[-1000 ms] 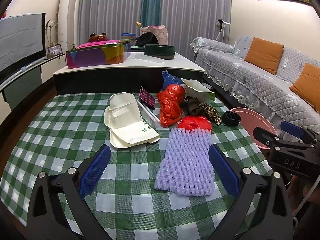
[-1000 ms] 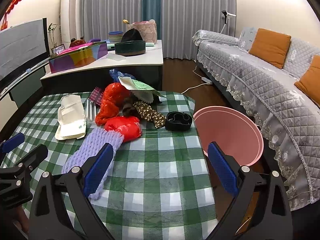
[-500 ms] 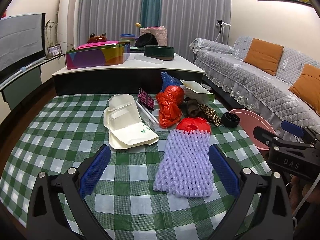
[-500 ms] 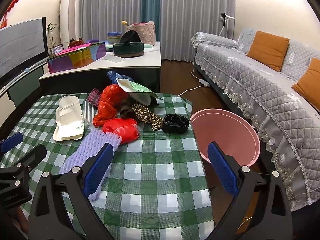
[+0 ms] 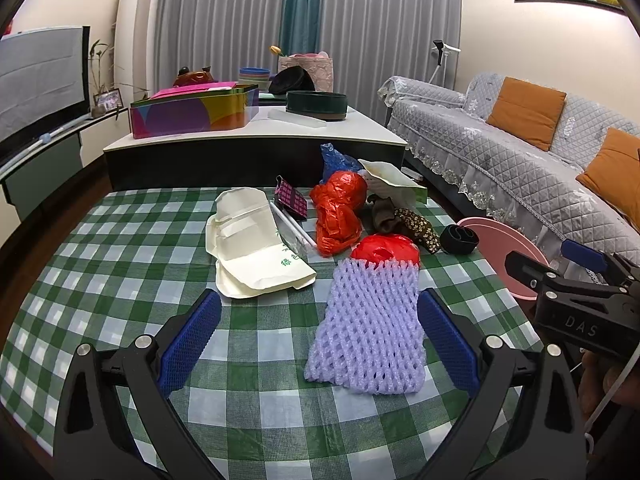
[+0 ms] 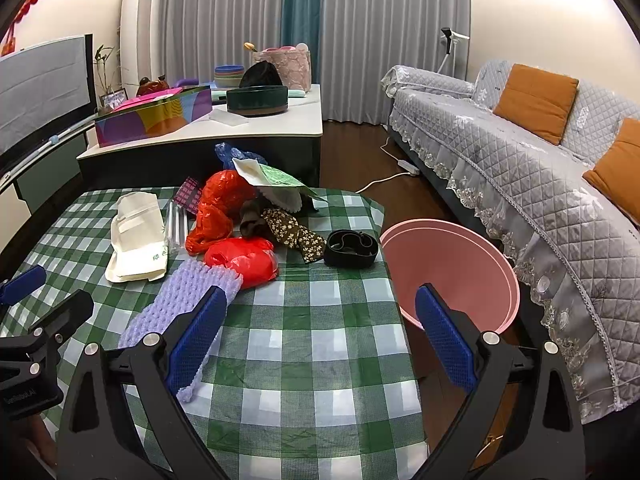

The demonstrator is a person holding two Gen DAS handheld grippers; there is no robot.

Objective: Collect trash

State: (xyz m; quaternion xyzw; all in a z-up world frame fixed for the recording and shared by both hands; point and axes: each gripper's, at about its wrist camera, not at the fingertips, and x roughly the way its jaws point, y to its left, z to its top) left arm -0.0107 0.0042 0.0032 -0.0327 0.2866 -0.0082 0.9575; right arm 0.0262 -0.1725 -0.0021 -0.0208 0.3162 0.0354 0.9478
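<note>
Trash lies across the green checked table (image 5: 120, 264): a purple foam net (image 5: 370, 324), a white takeaway box (image 5: 252, 240), red plastic bags (image 5: 340, 210), a patterned cloth (image 6: 294, 232) and a black band (image 6: 351, 243). A pink bin (image 6: 452, 264) stands off the table's right edge. My left gripper (image 5: 318, 336) hovers open over the near table, the foam net between its fingers' line. My right gripper (image 6: 320, 330) is open above the table's right side, nothing held.
A low white-topped cabinet (image 5: 256, 136) with a colourful box (image 5: 192, 112) stands behind the table. A grey quilted sofa (image 6: 540, 168) with orange cushions runs along the right. A power strip and cable (image 6: 400, 168) lie on the wooden floor.
Both grippers have drawn back slightly from the trash pile; the objects appear a little farther away. Nothing on the table has moved.
</note>
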